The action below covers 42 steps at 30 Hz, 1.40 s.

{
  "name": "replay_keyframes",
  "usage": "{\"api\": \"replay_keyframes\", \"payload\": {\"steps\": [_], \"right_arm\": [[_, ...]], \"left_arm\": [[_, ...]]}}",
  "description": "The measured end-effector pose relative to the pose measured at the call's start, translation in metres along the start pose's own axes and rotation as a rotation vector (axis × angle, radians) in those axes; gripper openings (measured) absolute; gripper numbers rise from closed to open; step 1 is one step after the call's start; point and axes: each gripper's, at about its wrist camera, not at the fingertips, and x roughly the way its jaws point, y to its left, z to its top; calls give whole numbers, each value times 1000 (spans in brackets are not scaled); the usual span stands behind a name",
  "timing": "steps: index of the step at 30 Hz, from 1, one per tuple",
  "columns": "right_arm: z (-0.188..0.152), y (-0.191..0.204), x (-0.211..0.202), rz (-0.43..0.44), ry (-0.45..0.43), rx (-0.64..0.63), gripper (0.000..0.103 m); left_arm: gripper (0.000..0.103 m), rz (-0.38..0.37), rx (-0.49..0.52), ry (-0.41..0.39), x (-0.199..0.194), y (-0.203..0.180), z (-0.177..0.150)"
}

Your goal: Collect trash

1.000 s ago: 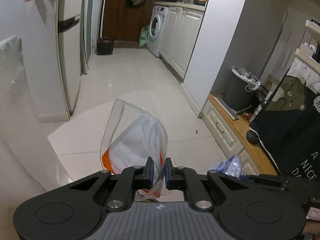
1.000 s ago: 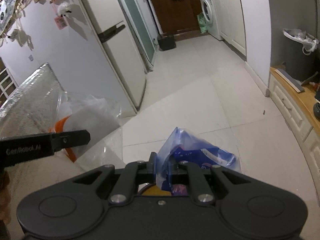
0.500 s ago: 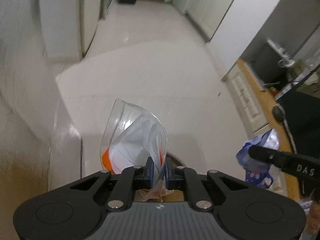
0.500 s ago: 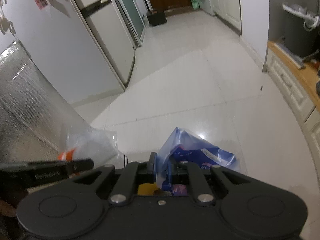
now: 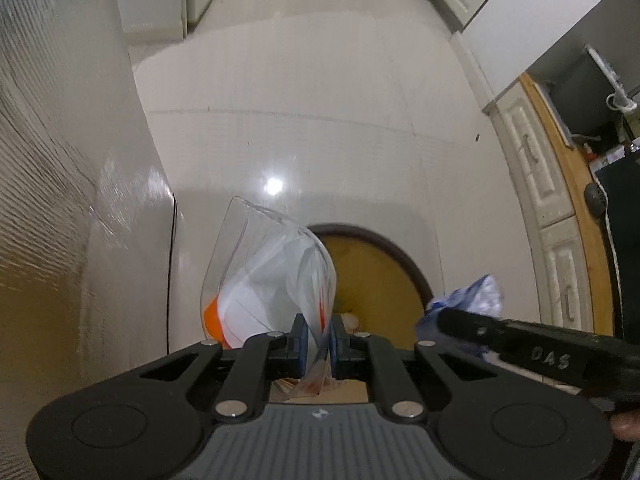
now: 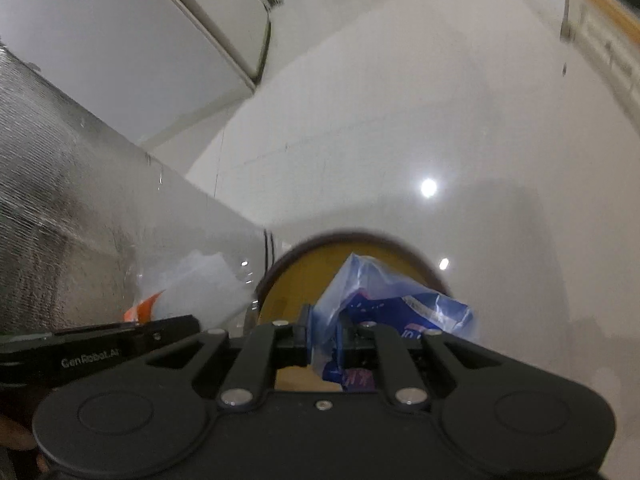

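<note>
The left gripper [image 5: 317,340] pinches a clear bag [image 5: 268,280] sticking up from its fingers, the right gripper [image 6: 322,336] pinches a blue bag [image 6: 384,300], and both hang over a round yellow bin [image 5: 380,276] on the floor [image 5: 320,120].

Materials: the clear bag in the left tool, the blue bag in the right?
Clear bag: thin glossy plastic film, apparently; see-through, creased, white and orange contents visible. Blue bag: likely translucent tinted plastic film; shiny wrinkles, printed packaging shows through.
</note>
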Motion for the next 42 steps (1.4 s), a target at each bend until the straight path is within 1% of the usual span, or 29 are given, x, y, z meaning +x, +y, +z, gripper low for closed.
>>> {"api": "replay_keyframes", "payload": {"steps": [4, 6, 9, 14, 16, 17, 18, 19, 20, 24, 28, 33, 35, 37, 38, 41, 42], "right_arm": [[-10, 3, 25, 42, 74, -17, 13], [-21, 6, 39, 35, 125, -48, 15], [-33, 12, 50, 28, 177, -108, 17], [-35, 22, 60, 56, 222, -150, 18], [-39, 23, 63, 69, 243, -169, 20], [-41, 25, 64, 71, 253, -179, 25], [-43, 26, 66, 76, 267, -183, 34], [-43, 25, 66, 84, 278, -183, 39], [-43, 26, 68, 86, 287, -186, 46], [-46, 23, 64, 62, 302, -188, 51], [-46, 20, 62, 23, 309, -188, 51], [-46, 15, 61, -40, 334, -204, 52], [-47, 14, 61, -71, 336, -212, 52], [-46, 10, 60, -88, 331, -212, 52], [-46, 9, 59, -92, 329, -211, 53], [-44, 4, 56, -99, 319, -204, 53], [-43, 5, 55, -97, 315, -200, 53]], "left_arm": [[11, -15, -13, 33, 14, 4, -2], [11, -14, -8, 44, 20, 4, -3], [11, -12, 1, 66, 30, 0, -4], [11, 7, 39, 95, 41, -3, -7], [11, 16, 56, 107, 44, -5, -9], [11, 19, 61, 113, 45, -5, -10], [11, 23, 68, 118, 47, -5, -10], [11, 28, 76, 123, 48, -6, -11], [11, 30, 82, 128, 49, -6, -12], [11, 12, 92, 157, 54, -7, -16], [11, 6, 125, 183, 58, -11, -20], [11, 2, 149, 197, 60, -15, -22], [11, 31, 160, 205, 60, -14, -23], [11, 86, 200, 204, 62, -17, -23], [11, 98, 216, 204, 63, -17, -24], [14, 91, 210, 219, 65, -14, -26], [23, 96, 211, 225, 66, -14, -27]]}}
